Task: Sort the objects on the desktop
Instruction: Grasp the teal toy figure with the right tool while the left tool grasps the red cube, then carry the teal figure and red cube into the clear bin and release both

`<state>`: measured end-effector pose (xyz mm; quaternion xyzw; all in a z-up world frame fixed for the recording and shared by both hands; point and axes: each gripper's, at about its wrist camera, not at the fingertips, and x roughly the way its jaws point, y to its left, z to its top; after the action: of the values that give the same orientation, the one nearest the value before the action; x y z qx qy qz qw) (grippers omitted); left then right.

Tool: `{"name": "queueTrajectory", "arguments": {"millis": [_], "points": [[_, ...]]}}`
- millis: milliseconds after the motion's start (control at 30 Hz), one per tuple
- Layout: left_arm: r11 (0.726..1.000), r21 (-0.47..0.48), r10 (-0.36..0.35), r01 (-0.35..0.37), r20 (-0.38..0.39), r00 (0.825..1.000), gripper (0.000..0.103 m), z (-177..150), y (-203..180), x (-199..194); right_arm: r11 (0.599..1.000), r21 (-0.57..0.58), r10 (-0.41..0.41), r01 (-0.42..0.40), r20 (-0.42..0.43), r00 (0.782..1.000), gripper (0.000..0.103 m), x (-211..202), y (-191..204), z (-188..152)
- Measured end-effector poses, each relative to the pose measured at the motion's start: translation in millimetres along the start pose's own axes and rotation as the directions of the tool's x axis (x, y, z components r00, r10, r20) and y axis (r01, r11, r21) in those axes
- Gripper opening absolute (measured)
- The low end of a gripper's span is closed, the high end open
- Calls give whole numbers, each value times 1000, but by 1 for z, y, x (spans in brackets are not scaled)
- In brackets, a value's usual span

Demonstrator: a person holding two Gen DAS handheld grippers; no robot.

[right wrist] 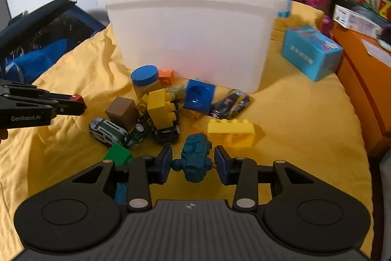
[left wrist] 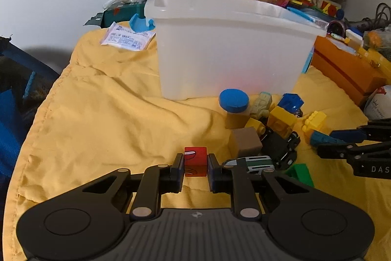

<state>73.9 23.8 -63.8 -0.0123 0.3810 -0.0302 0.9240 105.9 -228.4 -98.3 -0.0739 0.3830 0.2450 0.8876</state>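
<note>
I am at the pick-up step on both sides. My left gripper (left wrist: 195, 164) pinches a red cube (left wrist: 195, 160) between its pads, low over the yellow cloth (left wrist: 110, 119), to the left of the toy pile. My right gripper (right wrist: 193, 164) straddles a teal toy figure (right wrist: 195, 157) at the near edge of the pile; the left pad looks to be against one end of it, but a thin gap seems to show at the right pad, so I judge this grasp not yet firm.

Next I judge that both pieces must go up and over the rim of the white plastic bin (left wrist: 227, 53), which stands at the far side of the cloth, just behind the pile. Its wall is tall, so I need a clear lift before moving forward, or the cube will strike the near wall. The right side should first squeeze fully on the figure.

Room: the cloth to the left of the cube is bare, so the left hand has free space. The right hand is crowded: a yellow building brick (right wrist: 231, 130) lies just beyond the right finger, a green block (right wrist: 118, 154) sits beside the left finger, and toy cars (right wrist: 107, 131) lie beyond that. A straight upward lift should avoid dragging them. An orange box (left wrist: 347, 70) closes the far right edge.
</note>
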Motion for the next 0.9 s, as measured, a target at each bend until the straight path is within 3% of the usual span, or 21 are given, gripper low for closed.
{"name": "queueTrajectory", "arguments": {"millis": [167, 200, 233, 300, 500, 567, 633, 667, 900], "points": [[999, 35, -6, 6, -10, 1000, 22, -9, -3, -7, 1000, 5, 18, -17, -96, 995, 44, -1, -4, -17], [999, 36, -5, 6, -14, 1000, 22, -11, -3, -7, 1000, -7, 4, -5, -95, 995, 51, -2, -2, -21], [999, 33, -5, 6, -17, 1000, 22, -13, -3, -7, 1000, -12, -1, 0, -93, 996, 64, -4, -2, -24], [999, 32, -3, 4, -19, 1000, 22, -15, -4, -7, 1000, 16, -7, 8, -75, 997, 68, -6, -4, -26], [1000, 21, 9, -9, -19, 1000, 22, -16, -4, -3, 999, 33, -17, 18, -51, 999, 63, 0, -8, -18], [1000, 11, 12, -12, -16, 1000, 22, -15, -4, -4, 1000, 8, -11, 11, -54, 998, 53, 5, -4, -17], [1000, 10, 11, -11, -12, 1000, 22, -15, -4, -7, 1000, -29, -5, 3, -58, 998, 32, 9, 0, -18], [1000, 10, 10, -10, -9, 1000, 22, -15, -4, -8, 999, -52, -14, 12, -49, 999, 29, 9, 2, -17], [999, -9, 32, -32, 14, 999, 22, -6, 1, -21, 1000, -17, 7, -7, -15, 1000, 29, -11, -4, -15]]}}
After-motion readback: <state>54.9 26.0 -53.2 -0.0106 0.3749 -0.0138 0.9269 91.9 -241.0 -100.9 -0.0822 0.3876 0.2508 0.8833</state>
